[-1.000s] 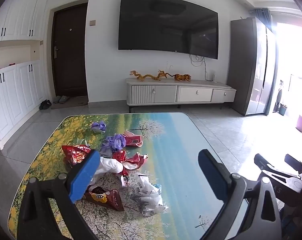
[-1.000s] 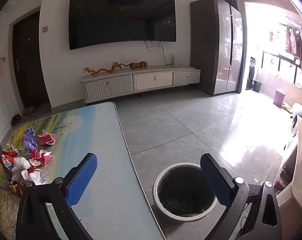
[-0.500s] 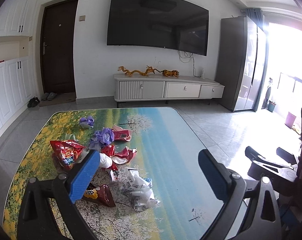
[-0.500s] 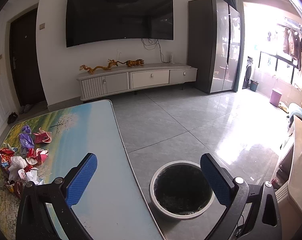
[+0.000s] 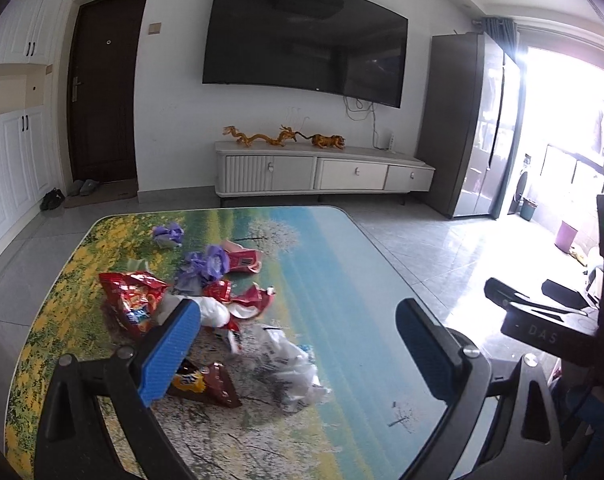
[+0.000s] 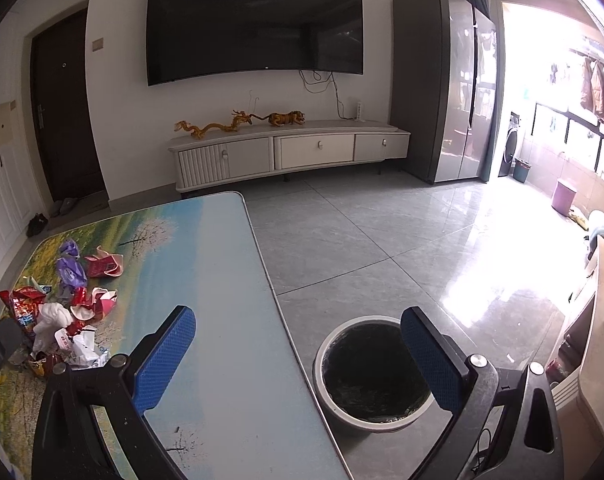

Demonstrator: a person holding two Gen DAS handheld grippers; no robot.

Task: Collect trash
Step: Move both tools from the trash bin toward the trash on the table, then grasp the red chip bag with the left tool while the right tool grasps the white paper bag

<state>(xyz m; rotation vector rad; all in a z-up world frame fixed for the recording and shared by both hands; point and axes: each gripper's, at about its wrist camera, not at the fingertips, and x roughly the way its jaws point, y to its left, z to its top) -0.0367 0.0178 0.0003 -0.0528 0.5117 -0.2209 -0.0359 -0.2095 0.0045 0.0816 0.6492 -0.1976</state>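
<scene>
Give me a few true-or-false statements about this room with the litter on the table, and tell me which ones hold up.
1. Both hand-held grippers are open and hold nothing. True: left hand-held gripper, right hand-held gripper.
2. The trash bin stands on the table. False: it stands on the floor beside the table.
3. A red snack bag lies among the litter. True.
4. The litter is spread evenly over the whole table. False: it is bunched toward one side; the rest is bare.
5. The bin is full of wrappers. False: only a dark liner shows inside.
</scene>
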